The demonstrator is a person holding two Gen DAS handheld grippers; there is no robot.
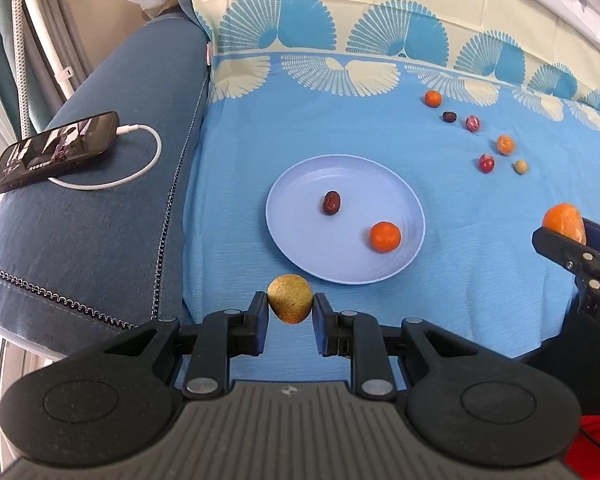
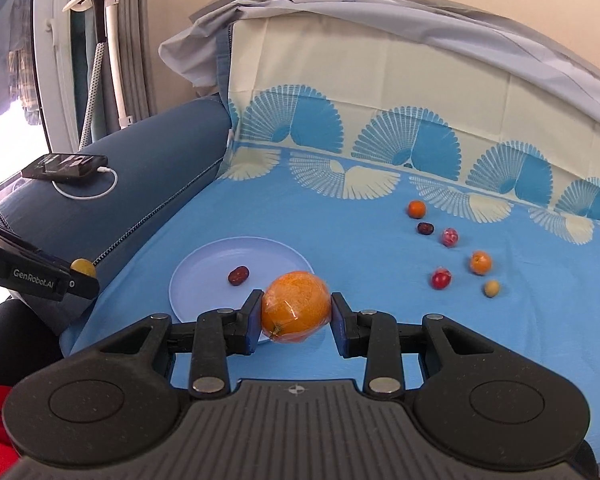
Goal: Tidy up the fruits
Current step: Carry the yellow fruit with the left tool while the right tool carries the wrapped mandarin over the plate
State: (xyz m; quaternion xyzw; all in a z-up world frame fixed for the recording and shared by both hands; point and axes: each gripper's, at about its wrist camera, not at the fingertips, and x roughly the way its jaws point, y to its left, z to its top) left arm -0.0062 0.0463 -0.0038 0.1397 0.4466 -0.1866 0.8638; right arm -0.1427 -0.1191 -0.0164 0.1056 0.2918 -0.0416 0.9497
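Two tongs clenched, left tongs gripping yellow fruit, right tongs gripping wrapped orange

In the right wrist view, the words "GenRobot.AI" stand in pale letters on the dark side of the left hand-held gripper, which enters from the left edge. In the left wrist view, the body of the right hand-held gripper at the right edge carries pale lettering cut off by the frame; only a "D" and what may be an "A" can be made out. The lit screen of the phone lying on the sofa arm shows a line of small pale characters near its lower edge, too small and blurred to read. Nothing else bears legible text.
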